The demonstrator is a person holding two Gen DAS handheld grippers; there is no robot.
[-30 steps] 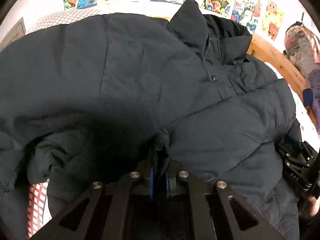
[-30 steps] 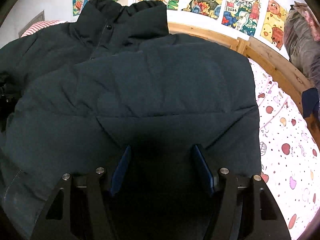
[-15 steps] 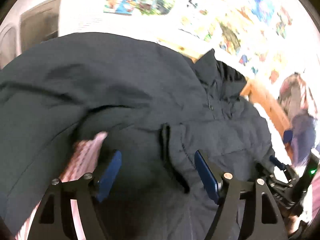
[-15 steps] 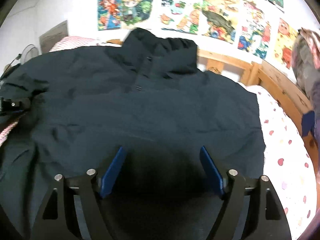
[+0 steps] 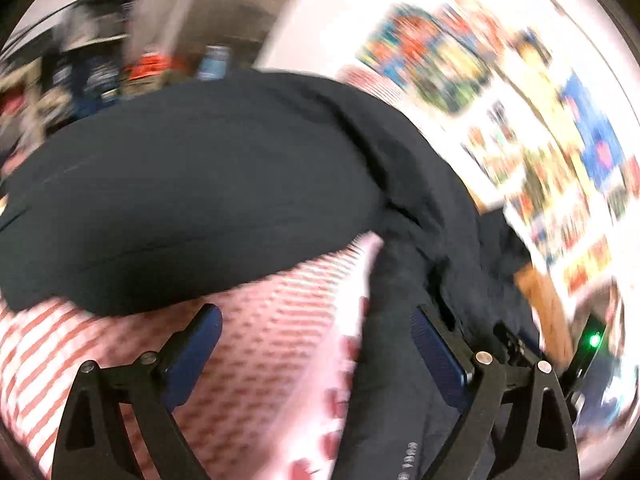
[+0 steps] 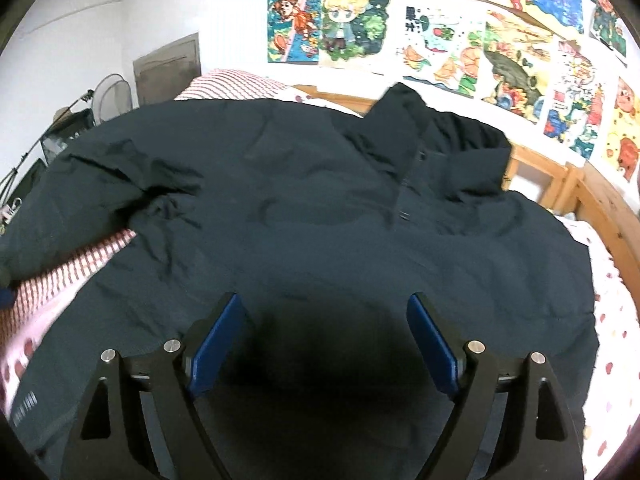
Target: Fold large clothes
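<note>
The big dark navy padded jacket (image 6: 320,208) lies spread face-up across the bed (image 6: 608,304), collar toward the poster wall and hem toward the camera, so its long axis runs straight away from the right tongs (image 6: 326,344). Those tongs hover over the lower front panel with blue pads released and wide apart, nothing between them.

The left tongs (image 5: 316,344) are likewise spread and empty, poised above the red-and-white striped bedding (image 5: 256,320). The jacket's puffy left sleeve (image 5: 188,208) stretches sideways just beyond them, with the body's side edge close by the inner pad. That sleeve lies crosswise to the body, and the left tongs are plainly the nearer pair for bringing it in.

The left view is badly smeared, so whether the inner pad brushes the fabric is hard to say. The sleeve's cuff is out of frame, and the jacket's right sleeve appears tucked or hidden.
</note>
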